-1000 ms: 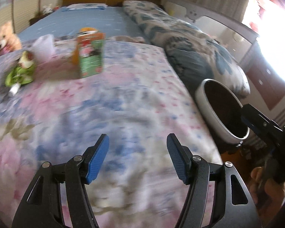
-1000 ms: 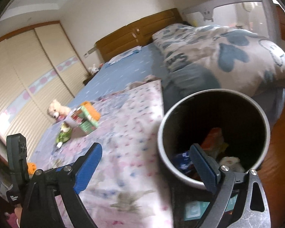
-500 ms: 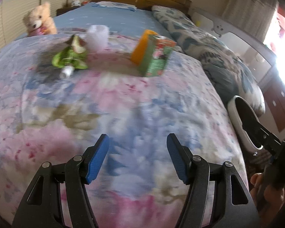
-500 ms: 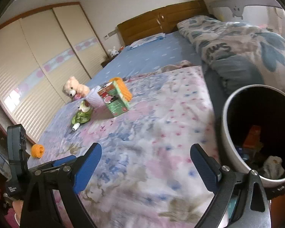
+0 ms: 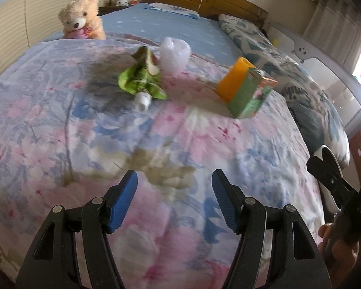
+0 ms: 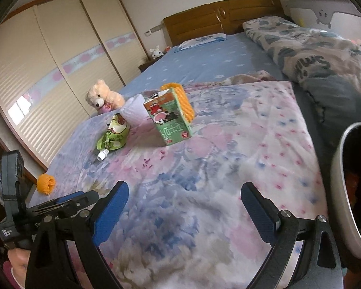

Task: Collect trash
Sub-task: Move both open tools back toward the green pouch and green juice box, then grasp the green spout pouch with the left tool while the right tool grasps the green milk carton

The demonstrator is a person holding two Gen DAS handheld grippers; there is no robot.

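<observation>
On the flowered bedspread lie a crumpled green pouch with a white spout (image 5: 142,82) (image 6: 113,133), a green milk carton (image 5: 251,97) (image 6: 169,118) with an orange foam piece (image 5: 233,79) (image 6: 180,98) against it, and a white bubble-wrap wad (image 5: 174,54) (image 6: 134,109). A small orange foam net (image 6: 45,184) lies at the bed's left edge. My left gripper (image 5: 174,197) is open and empty, well short of the pouch. My right gripper (image 6: 185,204) is open and empty over the bedspread. The white trash bin (image 6: 344,192) stands at the far right, with trash inside.
A teddy bear (image 5: 83,19) (image 6: 103,96) sits at the bed's left side. A folded blue-patterned quilt (image 6: 325,55) lies along the right. The wooden headboard (image 6: 221,16) and wardrobe doors (image 6: 48,72) are behind. The bin's rim (image 5: 331,161) shows beside the bed.
Both grippers have swung left, away from the bin toward the items on the bed. The pouch and carton now sit nearer the view centres. Both stay open.
</observation>
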